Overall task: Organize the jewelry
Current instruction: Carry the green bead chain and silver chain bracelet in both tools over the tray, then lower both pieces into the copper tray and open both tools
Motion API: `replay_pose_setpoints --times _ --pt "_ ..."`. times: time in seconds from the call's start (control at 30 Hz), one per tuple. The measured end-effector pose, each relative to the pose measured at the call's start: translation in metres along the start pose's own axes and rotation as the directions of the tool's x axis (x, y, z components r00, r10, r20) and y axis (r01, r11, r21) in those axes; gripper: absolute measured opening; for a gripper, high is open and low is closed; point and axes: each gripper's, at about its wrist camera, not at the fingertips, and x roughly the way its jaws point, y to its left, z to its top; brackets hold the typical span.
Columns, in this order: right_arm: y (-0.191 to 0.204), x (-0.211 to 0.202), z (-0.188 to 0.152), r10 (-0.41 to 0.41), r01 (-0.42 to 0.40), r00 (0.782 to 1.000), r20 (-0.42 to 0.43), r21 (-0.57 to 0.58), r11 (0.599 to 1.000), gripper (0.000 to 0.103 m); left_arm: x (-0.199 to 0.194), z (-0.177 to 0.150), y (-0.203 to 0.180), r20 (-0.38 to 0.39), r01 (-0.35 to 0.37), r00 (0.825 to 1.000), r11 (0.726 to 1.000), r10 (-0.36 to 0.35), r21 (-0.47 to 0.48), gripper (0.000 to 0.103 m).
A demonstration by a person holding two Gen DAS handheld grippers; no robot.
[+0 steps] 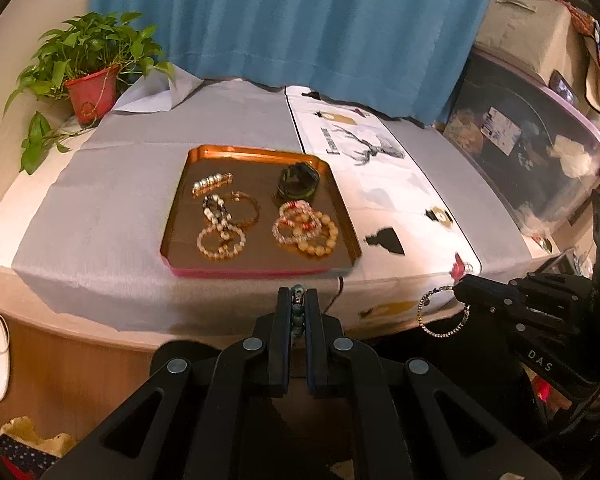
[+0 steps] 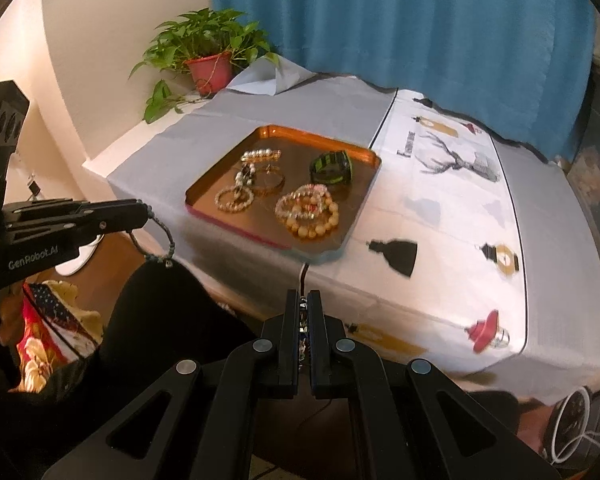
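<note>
Grey cloth, copper tray [image 1: 260, 152] (beaded bracelets [image 1: 306, 228])

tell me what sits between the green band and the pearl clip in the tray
Nothing: bare tray floor separates the green band from the pearl clip, clearest in the left wrist view.

Your left gripper [image 2: 144, 216], seen at the left edge of the right wrist view, carries white lettering "GenRobot.AI" on its black side. Your right gripper [image 1: 458, 286], at the right edge of the left wrist view, shows only the white letters "DAS" on its black body. The printed runner [image 2: 440, 200] on the bench bears a vertical black word beside the deer drawing; it is too blurred to read.
</note>
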Motion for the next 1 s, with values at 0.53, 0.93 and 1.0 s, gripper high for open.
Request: replay_pose_setpoints --times 0.53,0.93,1.0 --pt "0.000 0.087 0.106 0.018 -0.017 0.999 0.047 -0.027 0.999 0.004 0.072 0.090 0.037 0.029 -0.071 0.997 0.997 0.071 0.012 0.004" --pt "-0.006 0.163 0.142 0.025 -0.025 1.000 0.018 -0.046 0.999 0.004 0.140 0.118 0.067 -0.026 -0.155 0.988 0.988 0.155 0.019 0.004" --pt "-0.010 0.174 0.144 0.019 -0.019 1.000 0.016 -0.034 0.999 0.004 0.152 0.121 0.070 -0.042 -0.160 0.986 0.987 0.161 0.023 0.005"
